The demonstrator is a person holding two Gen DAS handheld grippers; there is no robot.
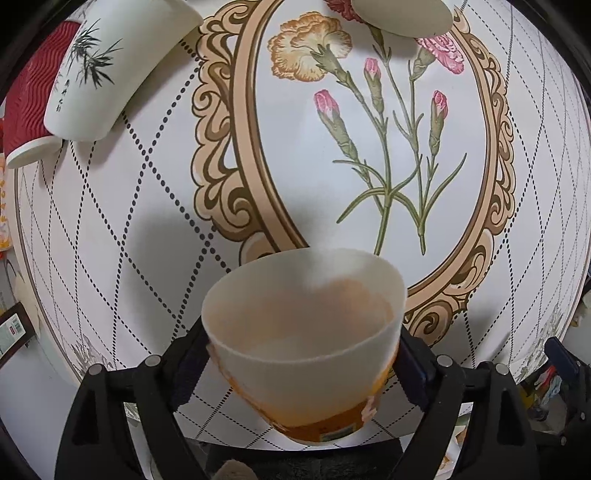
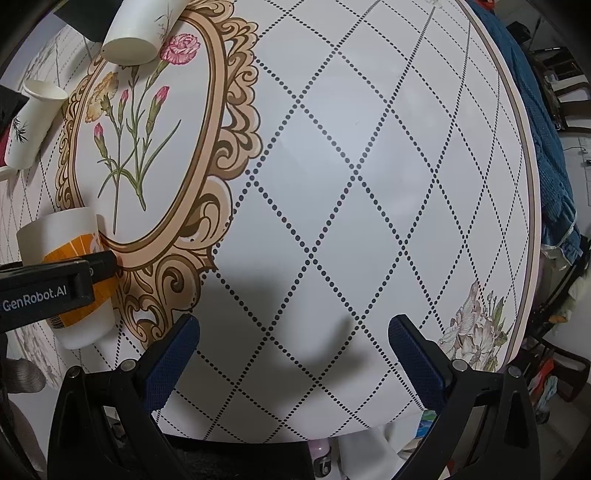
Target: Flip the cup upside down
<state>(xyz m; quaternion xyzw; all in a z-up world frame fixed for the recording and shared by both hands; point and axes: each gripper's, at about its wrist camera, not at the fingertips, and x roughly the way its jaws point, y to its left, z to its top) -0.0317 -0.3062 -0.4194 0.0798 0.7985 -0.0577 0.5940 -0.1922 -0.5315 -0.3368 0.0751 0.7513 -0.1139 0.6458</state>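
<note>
Floral-printed white table (image 2: pixel 369 147) fills both views. Left gripper (image 1: pixel 303 365) pinches the orange-and-white paper cup (image 1: pixel 303 332) at mid-wall, one pad on each side, mouth facing forward, lifted above the tabletop near the ornate frame print. Right gripper (image 2: pixel 293 354) hangs spread wide, holding nothing. I judge the cup light and easily crushed, so a gentle mid-wall squeeze suits. Two other white cups (image 2: pixel 129 37) lie tipped farther off

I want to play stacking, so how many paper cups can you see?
4: an orange cup in the left gripper, a bamboo cup and red cup far left, a plain cup at the far edge. More may hide.
</note>
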